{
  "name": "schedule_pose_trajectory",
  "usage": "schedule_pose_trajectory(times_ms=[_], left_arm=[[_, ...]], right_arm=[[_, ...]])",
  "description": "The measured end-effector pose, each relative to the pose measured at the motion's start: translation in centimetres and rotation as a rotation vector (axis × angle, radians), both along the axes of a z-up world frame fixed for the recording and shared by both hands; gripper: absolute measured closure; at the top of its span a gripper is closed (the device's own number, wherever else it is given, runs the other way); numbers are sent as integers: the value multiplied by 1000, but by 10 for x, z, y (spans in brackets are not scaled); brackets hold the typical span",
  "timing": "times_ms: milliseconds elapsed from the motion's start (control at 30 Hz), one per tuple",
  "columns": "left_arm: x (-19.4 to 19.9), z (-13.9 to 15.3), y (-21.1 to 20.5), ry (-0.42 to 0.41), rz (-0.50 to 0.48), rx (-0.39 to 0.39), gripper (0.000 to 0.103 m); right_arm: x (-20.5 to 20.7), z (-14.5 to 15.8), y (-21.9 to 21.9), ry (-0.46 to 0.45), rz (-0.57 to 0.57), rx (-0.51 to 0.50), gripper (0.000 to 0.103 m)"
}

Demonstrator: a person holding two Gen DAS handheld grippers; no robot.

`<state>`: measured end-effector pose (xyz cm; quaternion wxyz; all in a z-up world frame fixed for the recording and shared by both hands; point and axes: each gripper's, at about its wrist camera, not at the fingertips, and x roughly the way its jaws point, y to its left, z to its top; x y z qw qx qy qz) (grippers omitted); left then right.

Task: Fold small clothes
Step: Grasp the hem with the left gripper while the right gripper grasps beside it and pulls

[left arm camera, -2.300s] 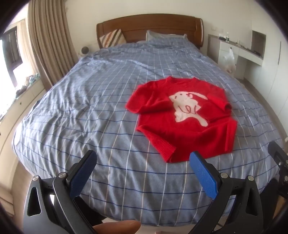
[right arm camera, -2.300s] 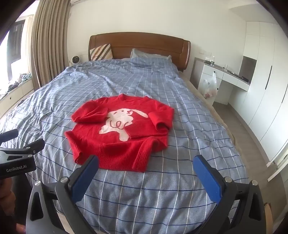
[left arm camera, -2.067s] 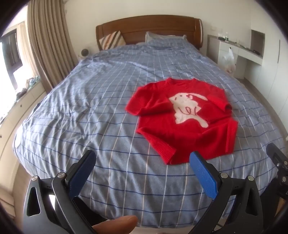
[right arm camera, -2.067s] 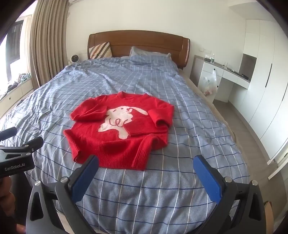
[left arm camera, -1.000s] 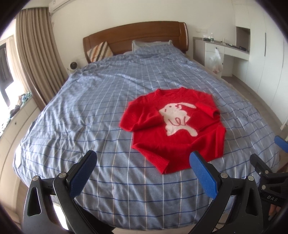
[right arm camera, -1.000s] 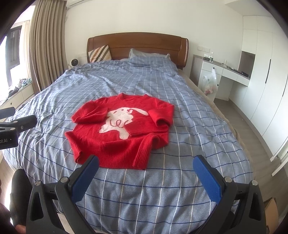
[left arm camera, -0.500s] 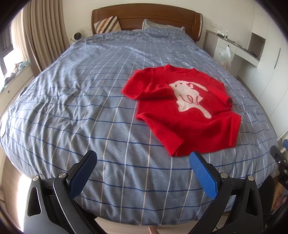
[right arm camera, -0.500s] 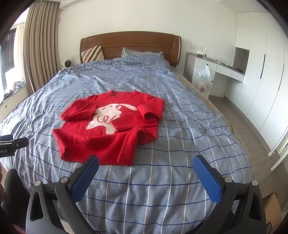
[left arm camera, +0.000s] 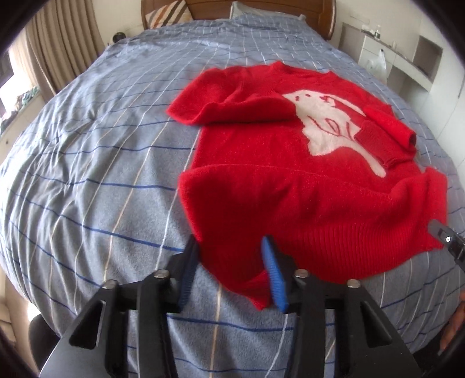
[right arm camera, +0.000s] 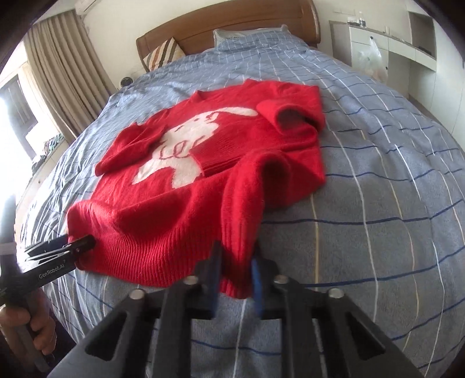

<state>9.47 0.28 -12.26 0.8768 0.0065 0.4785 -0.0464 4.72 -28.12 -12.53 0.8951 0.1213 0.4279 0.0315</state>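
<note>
A small red sweater [left arm camera: 290,180] with a white animal on its front lies on the blue checked bed cover [left arm camera: 101,174], both sleeves folded in over the chest. It also shows in the right wrist view [right arm camera: 180,186]. My left gripper [left arm camera: 231,261] has its blue pads on either side of the hem's left corner, with a gap still between them. My right gripper [right arm camera: 235,270] is shut on the hem's right corner, which bunches up between the pads. The left gripper also shows at the hem in the right wrist view [right arm camera: 84,242].
A wooden headboard [right arm camera: 232,23] and pillows stand at the far end of the bed. Curtains [right arm camera: 64,67] hang on the left. A white desk and cupboards [right arm camera: 407,37] line the right wall. The bed's near edge is just below both grippers.
Both grippers have moved forward and down to the sweater's hem and closed from wide open. The right one now pinches the right hem corner, the left straddles the left corner.
</note>
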Motion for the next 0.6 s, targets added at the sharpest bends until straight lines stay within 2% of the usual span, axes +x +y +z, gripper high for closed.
schedule_pose_trajectory(times_ms=[33,200,333,400,467,533,600], left_arm=[[-3,3,9,-2,-6,-32,101],[-25,18,47,20,-37,-198,102],[-46,28,64,19,-48,-236,103],[-47,23,63,24,-51,-209,103],[-43,10,57,48,-55,-170,103],[-41,-1,54,75,-69,-189,103],[-45,-3,54,55,-63,-185,97]], right_arm=[[-6,4,-7,-6,-10,34,95],[-44,22,-34,12,-9,264,96],[-69,24,-39,68,12,412,97],[-76,15,-40,107,1,436,97],[-78,-3,-41,148,-31,401,98],[-75,-23,-42,186,-59,399,98],[-72,-31,-41,180,-74,368,98]])
